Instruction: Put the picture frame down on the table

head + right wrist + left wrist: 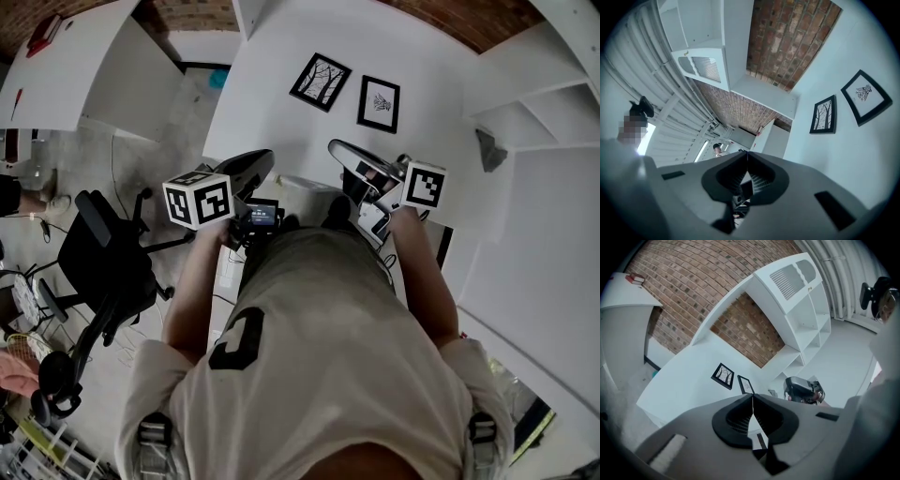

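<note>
Two black picture frames lie flat on the white table [267,103]: one with a tree print [320,82] and one with a small plant print [379,103]. I hold both grippers close to the person's chest, short of the frames. My left gripper [264,160] is shut with nothing in it; in its own view the jaws [753,396] meet below the tree frame [723,376] and the other frame [746,384]. My right gripper [335,147] is also shut and empty. Its view shows the jaws [748,153] closed, with the tree frame [824,115] and the plant frame [866,97] off to the right.
A black office chair [103,255] stands on the floor at the left. White shelving [539,89] rises on the right of the table, in front of a brick wall [708,273]. A red book [635,279] lies on a high shelf. A person [719,149] stands far off.
</note>
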The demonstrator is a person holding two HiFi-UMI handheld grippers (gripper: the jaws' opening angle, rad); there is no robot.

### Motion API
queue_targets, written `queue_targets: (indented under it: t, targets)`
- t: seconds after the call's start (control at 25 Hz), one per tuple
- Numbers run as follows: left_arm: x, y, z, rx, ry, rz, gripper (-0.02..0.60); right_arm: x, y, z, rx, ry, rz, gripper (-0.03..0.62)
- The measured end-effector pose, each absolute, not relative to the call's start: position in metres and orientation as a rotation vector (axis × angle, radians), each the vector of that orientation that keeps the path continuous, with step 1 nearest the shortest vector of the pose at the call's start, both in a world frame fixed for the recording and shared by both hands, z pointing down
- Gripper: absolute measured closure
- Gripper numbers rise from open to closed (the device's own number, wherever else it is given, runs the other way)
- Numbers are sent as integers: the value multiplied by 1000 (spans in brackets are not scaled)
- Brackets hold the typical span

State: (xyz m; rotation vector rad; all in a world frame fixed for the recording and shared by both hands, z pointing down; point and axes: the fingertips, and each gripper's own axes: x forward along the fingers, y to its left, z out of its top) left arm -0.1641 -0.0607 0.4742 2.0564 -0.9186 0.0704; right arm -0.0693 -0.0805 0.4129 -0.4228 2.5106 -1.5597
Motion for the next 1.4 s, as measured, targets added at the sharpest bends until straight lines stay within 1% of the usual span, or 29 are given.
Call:
queue_targets:
  t: [0.28,0.96,1.4]
  targets:
    - [-168,-41,468,2104,-883,63,575,-80,-53,402,-417,2455,-1558,585]
    - [-171,-16,461,2126,-870,59,575,-80,-20,392,-430,2421,-1512,586]
    - [-151,-17,471,2102,-853,75,575,-56,-22,400,-473,2353,-1550,586]
